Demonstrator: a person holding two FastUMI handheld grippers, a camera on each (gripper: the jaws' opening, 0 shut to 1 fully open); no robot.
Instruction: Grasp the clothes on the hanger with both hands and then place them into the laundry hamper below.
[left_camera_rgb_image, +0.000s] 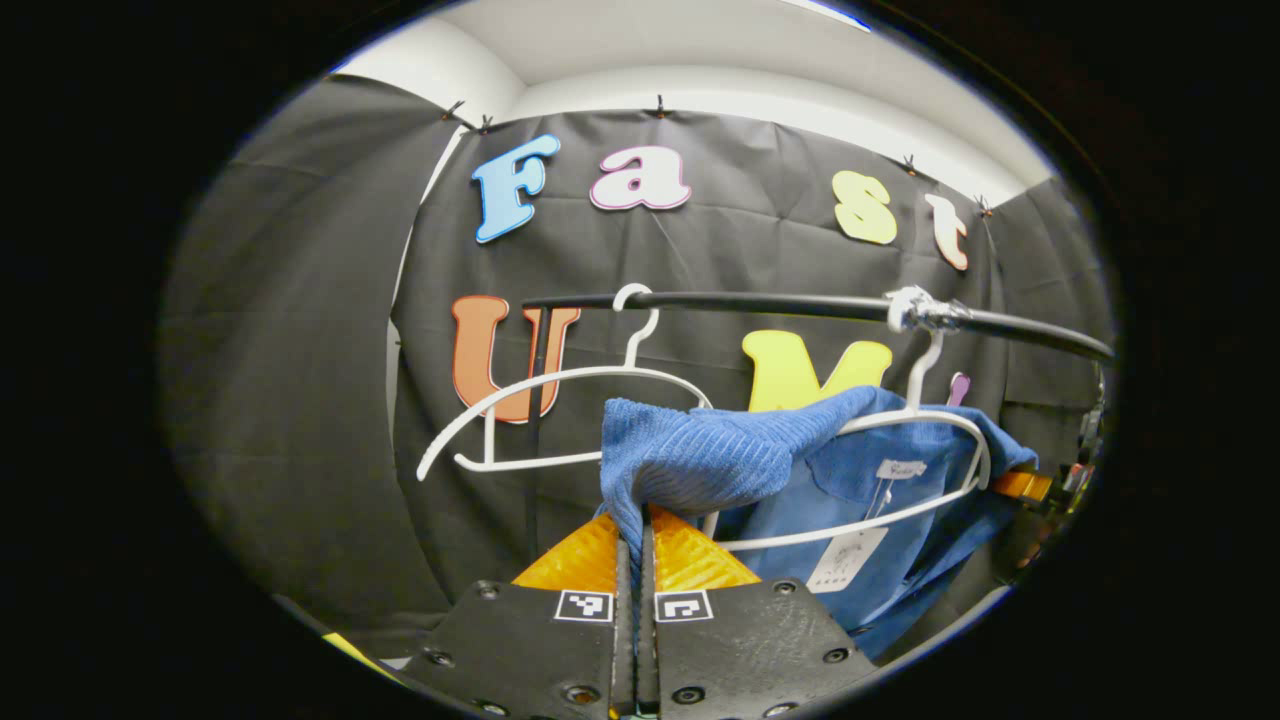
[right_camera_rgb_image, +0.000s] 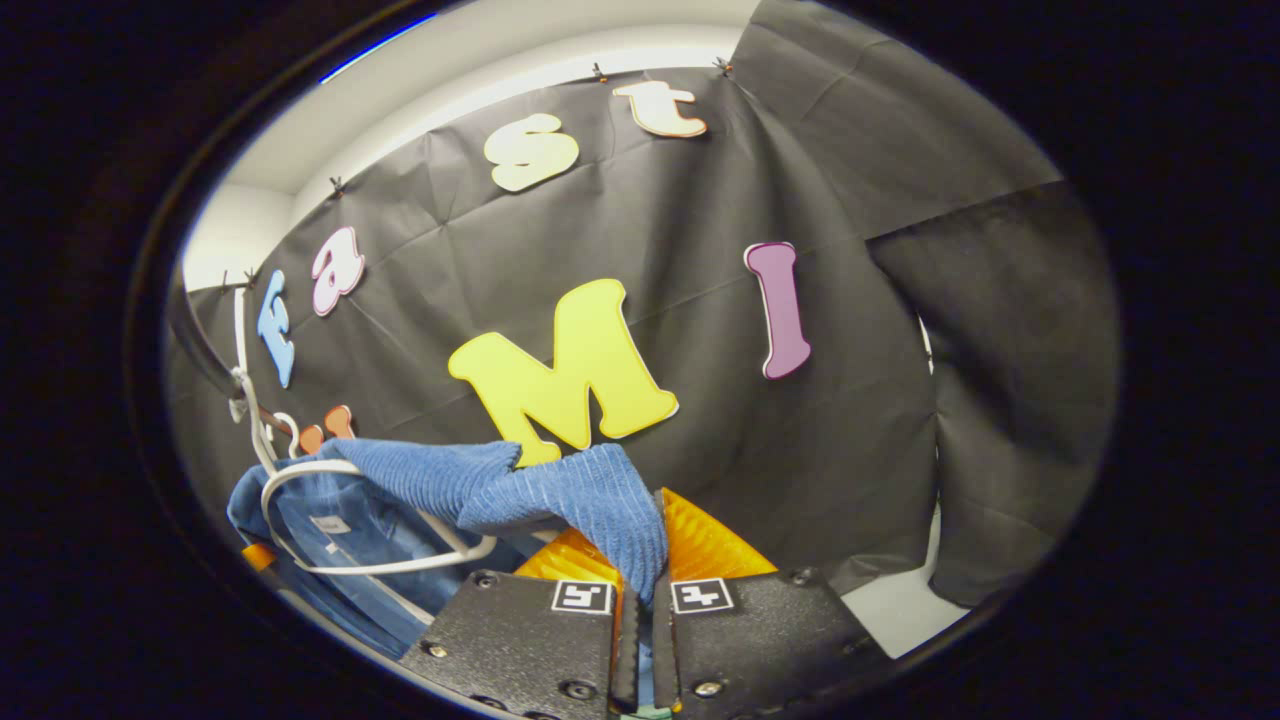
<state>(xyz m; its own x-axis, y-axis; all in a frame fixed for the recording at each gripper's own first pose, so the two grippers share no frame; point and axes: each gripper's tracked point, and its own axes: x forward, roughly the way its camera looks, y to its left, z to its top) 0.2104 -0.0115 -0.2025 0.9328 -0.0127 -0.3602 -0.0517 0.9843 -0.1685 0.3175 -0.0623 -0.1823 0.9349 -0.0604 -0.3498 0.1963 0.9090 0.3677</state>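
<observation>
Left gripper and right gripper each clenched on ribbed blue knit garment.

Draped across white plastic hanger on black rail; empty white hanger alongside; white tags unreadable.

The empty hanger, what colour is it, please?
White hanger; clearest in the left gripper view.

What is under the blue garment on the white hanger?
The white hanger shows beneath the blue garment, its upper arms partly covered by the cloth. Both grippers pinch the cloth.
</observation>
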